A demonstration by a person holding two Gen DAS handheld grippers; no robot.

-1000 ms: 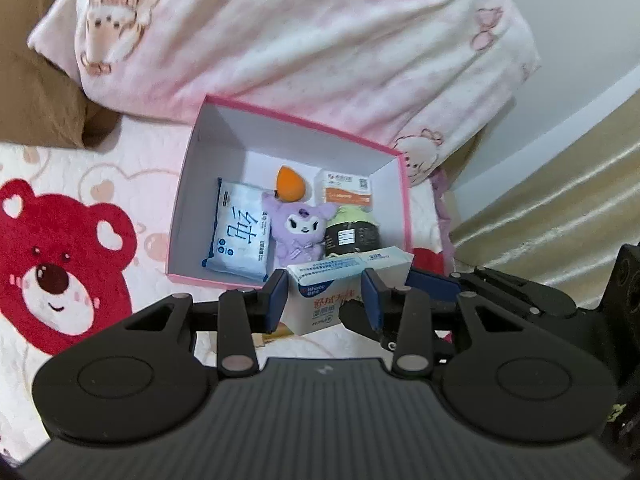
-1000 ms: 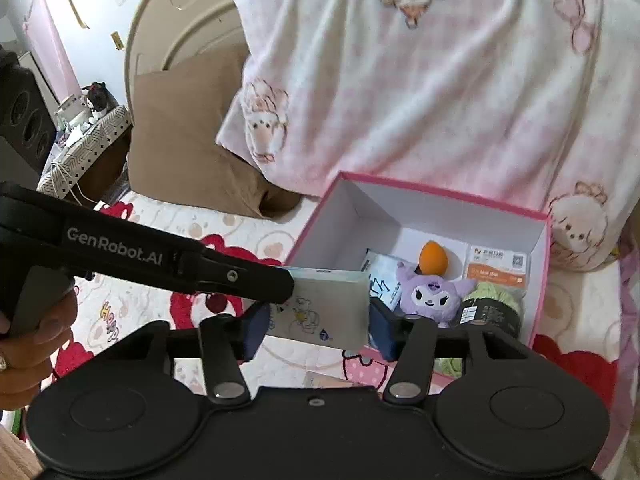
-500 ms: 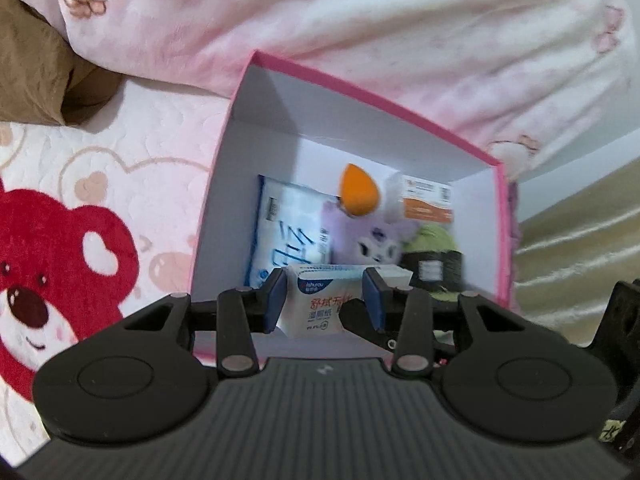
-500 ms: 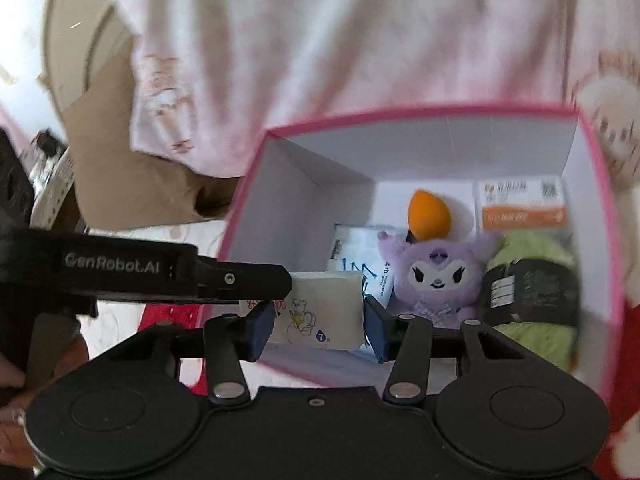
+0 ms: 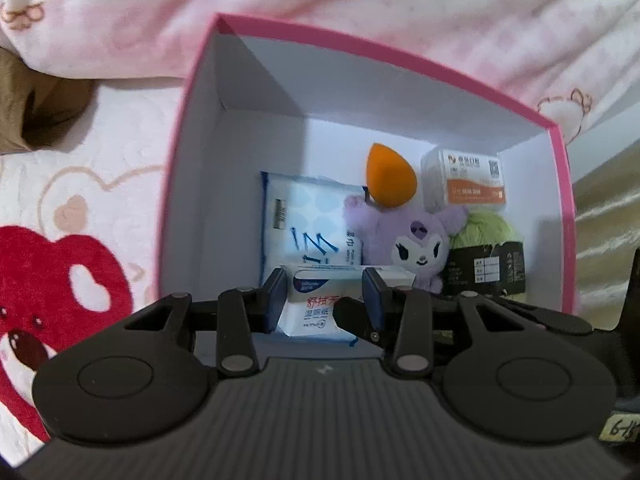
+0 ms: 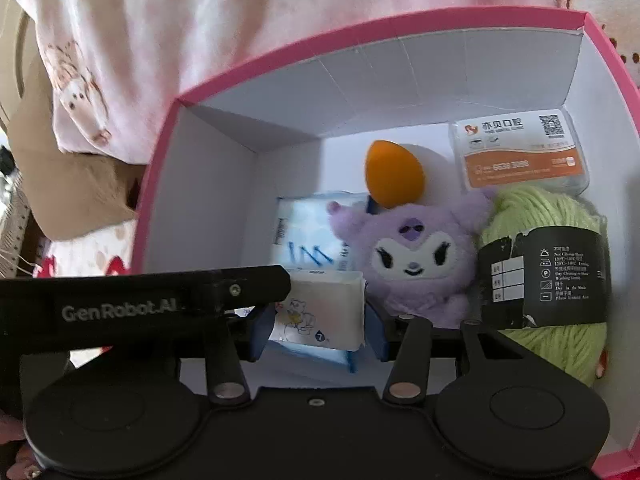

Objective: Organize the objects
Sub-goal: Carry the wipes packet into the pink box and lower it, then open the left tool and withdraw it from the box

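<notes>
A pink box with white walls lies open on the bed; it also shows in the right wrist view. Inside lie a blue tissue pack, an orange sponge, a purple plush, an orange-labelled floss box and green yarn. My left gripper is shut on a wet-wipe pack over the box's near edge. My right gripper is shut on a small tissue pack with a cartoon print, low inside the box beside the plush.
A pink patterned quilt is piled behind the box. A brown pillow lies at the left. The bed sheet has a red bear print. The left gripper's arm crosses in front of the right gripper.
Both grippers have moved forward and down toward the box, each holding its pack. The box and its contents now fill both views.
</notes>
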